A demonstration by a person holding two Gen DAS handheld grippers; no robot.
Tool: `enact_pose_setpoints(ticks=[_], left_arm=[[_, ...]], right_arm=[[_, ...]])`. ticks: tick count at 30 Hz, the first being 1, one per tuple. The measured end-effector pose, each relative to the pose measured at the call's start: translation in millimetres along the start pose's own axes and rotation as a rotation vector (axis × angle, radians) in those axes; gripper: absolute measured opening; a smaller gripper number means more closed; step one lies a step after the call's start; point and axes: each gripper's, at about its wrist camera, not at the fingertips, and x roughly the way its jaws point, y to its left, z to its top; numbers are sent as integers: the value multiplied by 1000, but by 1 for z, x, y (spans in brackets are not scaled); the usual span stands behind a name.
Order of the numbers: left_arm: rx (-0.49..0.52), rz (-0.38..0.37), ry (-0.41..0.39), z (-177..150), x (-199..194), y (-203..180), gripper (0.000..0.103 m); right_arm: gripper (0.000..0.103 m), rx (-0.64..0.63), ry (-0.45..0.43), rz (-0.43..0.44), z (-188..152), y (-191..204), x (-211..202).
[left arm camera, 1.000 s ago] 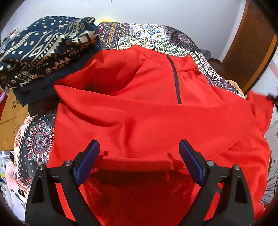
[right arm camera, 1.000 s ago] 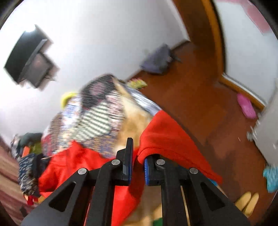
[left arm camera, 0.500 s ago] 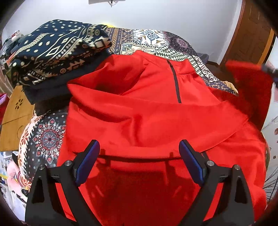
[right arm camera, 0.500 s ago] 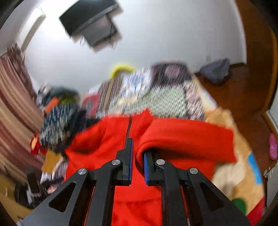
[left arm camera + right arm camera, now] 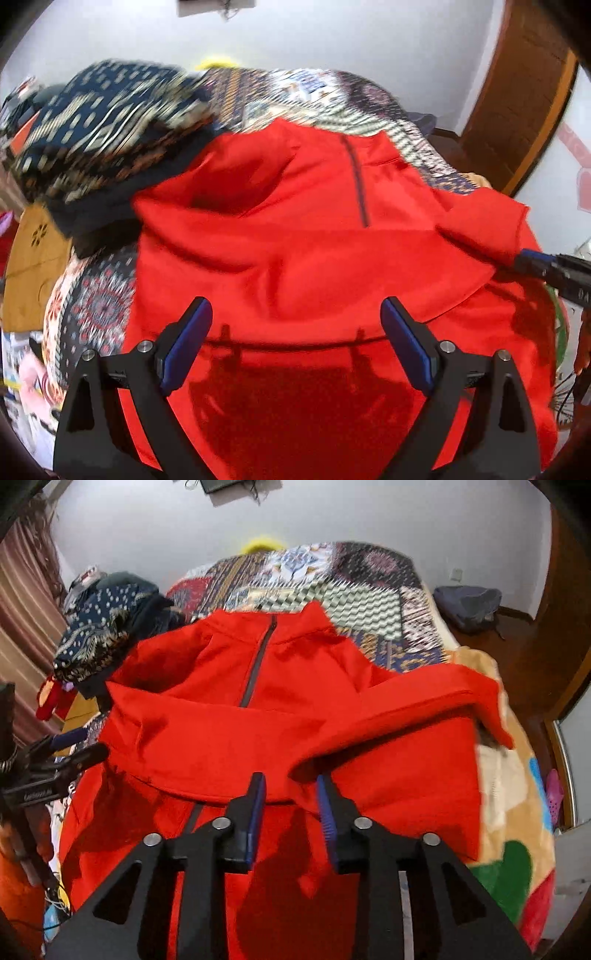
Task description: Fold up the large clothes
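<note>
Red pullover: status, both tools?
Left tool open, empty. Right tool just opening, sleeve between its pads. Red pullover flat on bed, sleeves folded in. Nothing blocking.

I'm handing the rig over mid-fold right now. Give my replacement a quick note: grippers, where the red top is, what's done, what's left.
Left gripper: open, empty, hovering over the lower part of the red pullover.
Right gripper: jaws have just been opening; right sleeve edge lies between them, no longer pinched.
Pullover: front up on the patterned bedspread, zipper showing.
Done: both sleeves folded across the chest.
Left: withdraw the right gripper, fold the body, then probably add it to the folded pile.
</note>
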Motion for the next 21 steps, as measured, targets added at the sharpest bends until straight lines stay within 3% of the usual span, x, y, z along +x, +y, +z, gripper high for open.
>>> enact_pose_setpoints(ticks=[3,9,13,18,21], left_arm=[[64,-33,-27,21,-4,-31,93],[211,-123,-56,66,0,-113,93],[318,-163,-47,85,14,-170,93],[417,-200,0,93,44,-222,92],[476,-229,44,88,64,-246,69]], right_arm=[[39,39,-50,-19,-2,-17,-19],[40,148,-118,-118,-6,-71,-46],[40,197,-117,-158,-11,-94,-49],[40,235,-97,-145,-14,-113,-39],[40,235,-89,-125,-15,-115,-29]])
